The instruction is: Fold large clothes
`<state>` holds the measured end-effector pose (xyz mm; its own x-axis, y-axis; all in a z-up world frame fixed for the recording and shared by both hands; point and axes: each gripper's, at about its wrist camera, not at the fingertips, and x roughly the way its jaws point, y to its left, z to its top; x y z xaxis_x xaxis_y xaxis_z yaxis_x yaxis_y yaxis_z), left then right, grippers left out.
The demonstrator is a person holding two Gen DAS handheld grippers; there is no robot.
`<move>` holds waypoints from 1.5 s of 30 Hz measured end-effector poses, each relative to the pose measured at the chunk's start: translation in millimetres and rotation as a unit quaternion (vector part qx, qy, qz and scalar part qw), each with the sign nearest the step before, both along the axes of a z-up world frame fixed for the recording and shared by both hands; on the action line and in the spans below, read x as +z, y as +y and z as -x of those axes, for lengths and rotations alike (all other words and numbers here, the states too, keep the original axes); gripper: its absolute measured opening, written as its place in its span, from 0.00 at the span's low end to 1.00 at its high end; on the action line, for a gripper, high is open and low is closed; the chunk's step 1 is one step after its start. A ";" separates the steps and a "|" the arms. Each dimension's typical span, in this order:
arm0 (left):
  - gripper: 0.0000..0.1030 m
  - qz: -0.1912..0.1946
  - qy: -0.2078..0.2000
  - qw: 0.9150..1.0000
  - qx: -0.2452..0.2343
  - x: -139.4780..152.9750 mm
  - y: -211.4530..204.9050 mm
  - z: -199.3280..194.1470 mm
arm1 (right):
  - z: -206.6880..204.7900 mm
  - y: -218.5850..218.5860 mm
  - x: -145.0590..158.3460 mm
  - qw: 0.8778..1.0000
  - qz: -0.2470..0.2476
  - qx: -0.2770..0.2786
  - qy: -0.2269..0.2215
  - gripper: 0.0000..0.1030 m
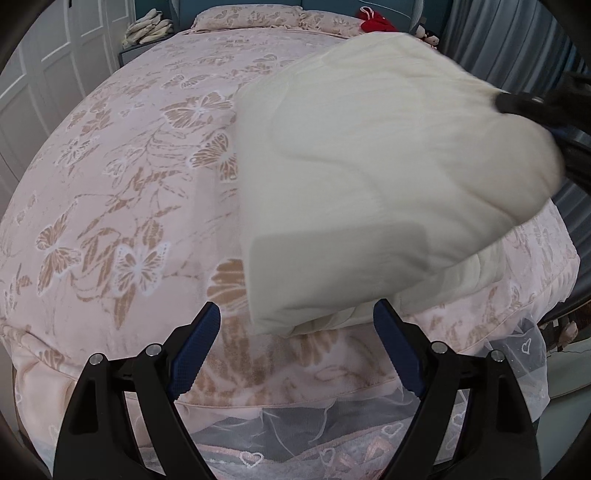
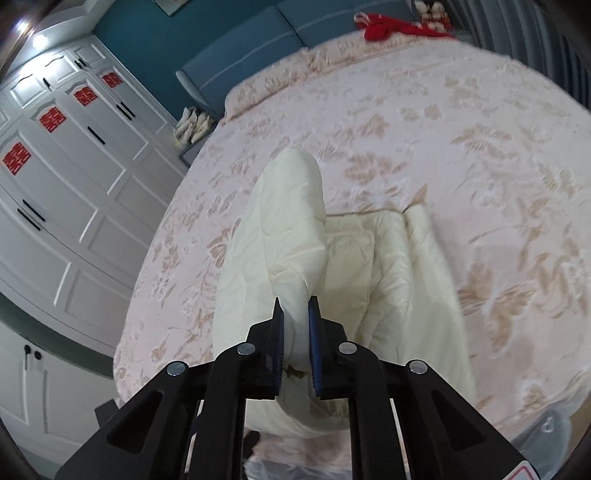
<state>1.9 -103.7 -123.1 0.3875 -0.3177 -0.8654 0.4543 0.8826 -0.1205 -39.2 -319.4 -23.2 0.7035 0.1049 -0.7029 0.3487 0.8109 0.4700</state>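
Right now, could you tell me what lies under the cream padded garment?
The pink butterfly bedspread lies under the cream padded garment. One end is lifted, clamped in the right hand-held gripper. Whatever is beneath the resting part stays covered.

A home bedroom. A wide bed (image 1: 122,206) under a pink butterfly-patterned cover fills both views, with a matching pillow (image 1: 251,18) at its far edge against a blue padded headboard (image 2: 258,44). White panelled wardrobe doors (image 2: 74,155) bearing red paper cutouts stand beyond the bed's left edge, grey curtains (image 1: 517,33) beyond its right.
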 end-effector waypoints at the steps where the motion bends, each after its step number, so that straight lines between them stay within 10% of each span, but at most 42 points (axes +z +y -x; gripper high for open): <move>1: 0.80 -0.001 0.002 1.000 0.000 -1.0 -0.8 0.3 | 8.8 -4.5 1.9 1.000 0.005 -0.005 -0.004 0.09; 18: 0.80 -0.026 0.017 0.999 0.005 -16.2 -20.2 -5.1 | 48.2 -53.3 -80.0 0.991 0.068 -0.060 0.094 0.00; 33: 0.80 0.014 0.015 1.000 -0.012 20.6 -8.1 7.8 | 46.2 -62.0 -107.6 0.995 0.003 -0.050 0.086 0.02; 39: 0.80 0.056 -0.011 0.998 0.002 60.9 4.3 -1.8 | 55.8 -66.8 -69.2 0.997 -0.021 -0.060 0.032 0.15; 42: 0.80 0.062 -0.019 0.998 0.020 66.4 -2.1 -24.0 | 47.0 -72.9 -57.0 0.997 -0.028 -0.075 0.018 0.58; 45: 0.80 0.068 -0.022 0.997 0.029 69.7 -8.9 -37.5 | 30.5 -73.3 -57.9 0.997 -0.027 -0.070 0.029 0.58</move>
